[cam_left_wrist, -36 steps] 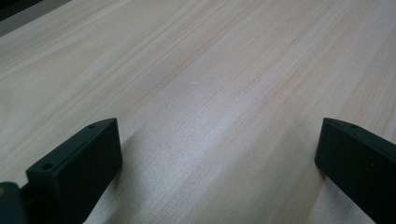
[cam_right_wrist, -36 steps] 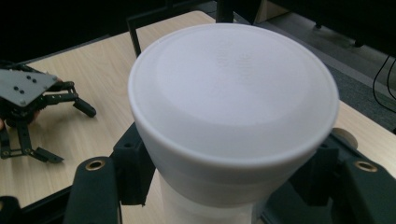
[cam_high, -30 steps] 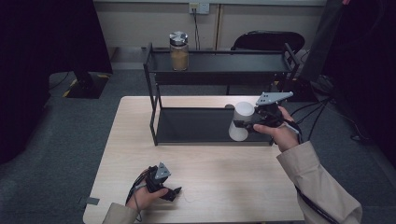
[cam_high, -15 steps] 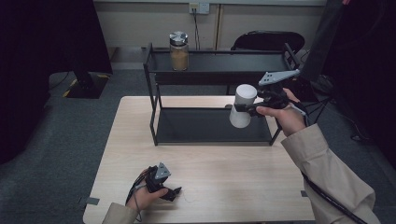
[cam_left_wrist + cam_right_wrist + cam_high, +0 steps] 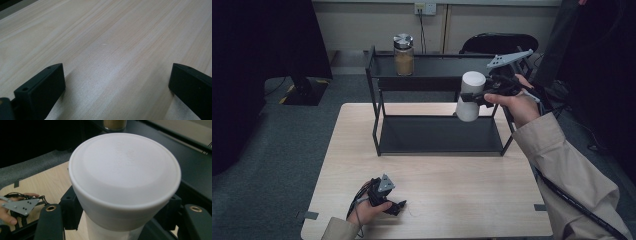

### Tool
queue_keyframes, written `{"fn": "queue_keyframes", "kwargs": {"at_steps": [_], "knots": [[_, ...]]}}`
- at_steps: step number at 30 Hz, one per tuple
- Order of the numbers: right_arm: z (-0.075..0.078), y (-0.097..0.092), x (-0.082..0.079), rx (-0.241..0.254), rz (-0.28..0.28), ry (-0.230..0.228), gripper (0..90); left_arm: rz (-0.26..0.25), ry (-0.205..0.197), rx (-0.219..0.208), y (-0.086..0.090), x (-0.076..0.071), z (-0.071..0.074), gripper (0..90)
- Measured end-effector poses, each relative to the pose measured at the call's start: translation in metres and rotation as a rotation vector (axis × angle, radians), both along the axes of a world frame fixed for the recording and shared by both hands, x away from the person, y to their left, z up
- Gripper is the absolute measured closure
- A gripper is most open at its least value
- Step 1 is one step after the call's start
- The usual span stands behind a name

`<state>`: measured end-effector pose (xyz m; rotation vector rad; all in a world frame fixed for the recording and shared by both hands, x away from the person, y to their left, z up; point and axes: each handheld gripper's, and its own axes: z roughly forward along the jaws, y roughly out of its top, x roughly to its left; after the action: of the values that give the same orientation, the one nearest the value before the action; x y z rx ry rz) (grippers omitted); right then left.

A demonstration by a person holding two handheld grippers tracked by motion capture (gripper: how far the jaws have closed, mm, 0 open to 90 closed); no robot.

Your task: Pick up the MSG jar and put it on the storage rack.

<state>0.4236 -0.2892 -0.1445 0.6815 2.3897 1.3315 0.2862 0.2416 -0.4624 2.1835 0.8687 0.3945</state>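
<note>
Right gripper (image 5: 475, 98) clamped on white lidded container (image 5: 470, 96), jaws squeezing its sides just under lid. Container hangs in air, tilted a bit, in front of black two-tier rack (image 5: 438, 135), around top shelf level. Glass jar with metal lid (image 5: 403, 54) sits on top shelf, well off beyond container. Left gripper (image 5: 396, 207) low on wooden table (image 5: 452, 195), jaws wide apart, bare wood between them, far from container.

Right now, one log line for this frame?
right gripper: shut on white container, raised beside rack | left gripper: open, resting on table | jar: top shelf
</note>
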Motion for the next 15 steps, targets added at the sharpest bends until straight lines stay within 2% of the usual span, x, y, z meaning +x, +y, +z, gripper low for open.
{"fn": "queue_keyframes", "kwargs": {"at_steps": [15], "knots": [[0.045,0.02,0.014,0.021,-0.037,-0.027,34.8,-0.001,0.0,0.001,0.0,0.0,0.0,0.0]]}}
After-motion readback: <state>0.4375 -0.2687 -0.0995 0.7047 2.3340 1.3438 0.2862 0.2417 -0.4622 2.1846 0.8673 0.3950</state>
